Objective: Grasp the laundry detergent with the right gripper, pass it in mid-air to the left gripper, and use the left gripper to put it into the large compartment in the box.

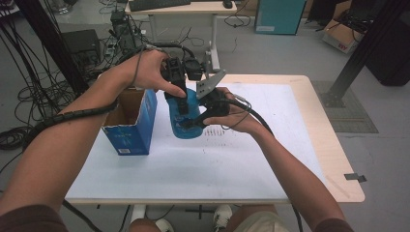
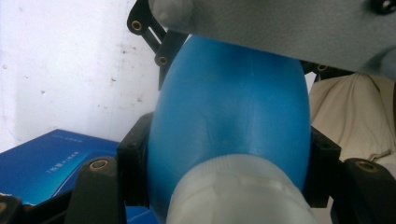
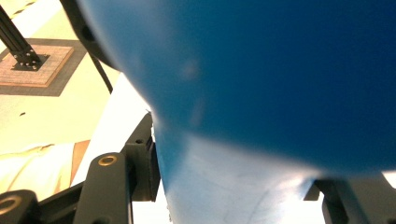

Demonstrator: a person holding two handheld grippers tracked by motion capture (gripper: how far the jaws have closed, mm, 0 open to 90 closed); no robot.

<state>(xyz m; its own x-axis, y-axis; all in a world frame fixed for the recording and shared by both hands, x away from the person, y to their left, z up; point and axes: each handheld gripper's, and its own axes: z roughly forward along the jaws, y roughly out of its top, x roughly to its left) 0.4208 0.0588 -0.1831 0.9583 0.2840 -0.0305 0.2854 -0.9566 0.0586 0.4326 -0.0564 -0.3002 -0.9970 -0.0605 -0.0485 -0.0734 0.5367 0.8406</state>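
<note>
Forearms enter from below and meet above the table [image 1: 270, 159], where both grippers hold one blue bottle [image 1: 185, 118] in the air, just right of an open blue box [image 1: 131, 126]. Left gripper [image 1: 180, 104]: jaws clamped on the bottle's body just below its pale ribbed cap [image 2: 233, 191]. Right gripper [image 1: 205, 113]: jaws closed on the bottle from the opposite side, pads flanking the blue wall. Smooth, rounded plastic of this kind is probably light, somewhat yielding and apt to slip; the narrower part near the cap looks the surest place to grip, the bulging middle the least secure.
</note>
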